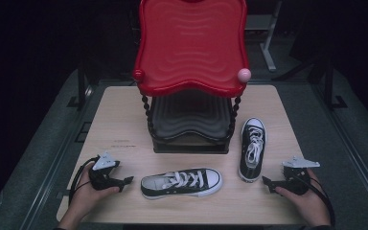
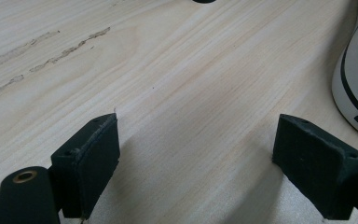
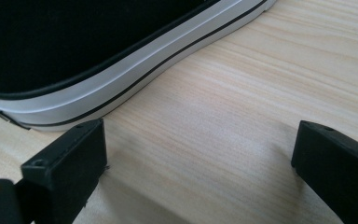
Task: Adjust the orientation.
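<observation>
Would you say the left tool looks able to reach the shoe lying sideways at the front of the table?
Probably yes: the left tool is open, and bare table lies between it and the shoe.

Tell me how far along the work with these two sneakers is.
Nothing looks done yet. Both shoes lie on the table: one sneaker sideways in front of the red rack, the other sneaker beside its right post. The left gripper and right gripper rest open near them, holding nothing. Grasping and moving both shoes likely remains.
</observation>
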`<action>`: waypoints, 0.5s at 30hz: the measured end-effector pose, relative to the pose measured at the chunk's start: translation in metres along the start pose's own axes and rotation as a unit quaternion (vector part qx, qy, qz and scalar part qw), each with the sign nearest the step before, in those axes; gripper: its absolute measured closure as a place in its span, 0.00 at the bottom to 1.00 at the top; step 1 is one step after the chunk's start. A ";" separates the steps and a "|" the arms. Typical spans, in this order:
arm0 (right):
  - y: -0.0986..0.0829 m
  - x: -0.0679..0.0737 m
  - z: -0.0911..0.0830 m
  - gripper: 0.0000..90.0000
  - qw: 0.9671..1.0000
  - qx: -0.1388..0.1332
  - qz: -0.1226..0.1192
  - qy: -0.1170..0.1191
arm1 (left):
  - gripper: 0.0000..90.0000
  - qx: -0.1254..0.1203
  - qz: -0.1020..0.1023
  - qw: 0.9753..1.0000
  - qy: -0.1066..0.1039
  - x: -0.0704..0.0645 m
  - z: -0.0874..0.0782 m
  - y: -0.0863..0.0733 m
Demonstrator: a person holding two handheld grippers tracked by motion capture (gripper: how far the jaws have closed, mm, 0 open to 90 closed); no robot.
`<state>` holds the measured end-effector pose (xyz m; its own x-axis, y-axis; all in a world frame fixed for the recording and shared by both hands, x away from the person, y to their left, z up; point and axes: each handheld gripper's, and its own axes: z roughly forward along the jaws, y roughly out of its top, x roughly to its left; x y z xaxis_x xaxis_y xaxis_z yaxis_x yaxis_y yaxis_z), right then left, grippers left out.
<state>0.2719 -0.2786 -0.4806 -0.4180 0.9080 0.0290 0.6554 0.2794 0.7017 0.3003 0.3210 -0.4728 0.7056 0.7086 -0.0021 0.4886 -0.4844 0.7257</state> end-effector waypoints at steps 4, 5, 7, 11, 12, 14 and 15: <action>-0.003 0.000 -0.005 0.18 1.000 -0.010 0.001 0.000 | 0.17 0.005 -0.001 1.000 0.002 0.000 0.000 0.001; -0.003 0.000 -0.005 0.18 1.000 -0.010 0.001 0.000 | 0.17 0.011 -0.001 1.000 0.003 0.000 -0.001 0.003; -0.005 0.000 -0.010 0.26 1.000 -0.009 0.001 0.002 | 0.25 0.017 0.001 1.000 0.001 0.000 -0.003 0.005; -0.006 -0.002 -0.022 0.46 1.000 0.006 0.024 0.015 | 0.43 0.025 0.004 1.000 -0.014 -0.001 -0.006 0.009; -0.006 -0.001 -0.026 0.52 1.000 0.004 0.024 0.017 | 0.55 0.024 0.004 1.000 -0.016 -0.001 -0.007 0.011; -0.005 0.003 -0.035 0.74 0.999 0.002 0.028 0.039 | 0.70 0.024 0.001 0.999 -0.022 -0.003 -0.012 0.020; -0.005 0.003 -0.035 0.74 0.999 0.002 0.028 0.039 | 0.79 0.024 0.001 0.999 -0.022 -0.003 -0.012 0.020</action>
<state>0.2459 -0.2883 -0.4589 -0.4272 0.8957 0.1235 0.6819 0.2294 0.6945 0.3018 0.3149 -0.4500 0.7277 0.6851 -0.0321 0.5106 -0.5099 0.6923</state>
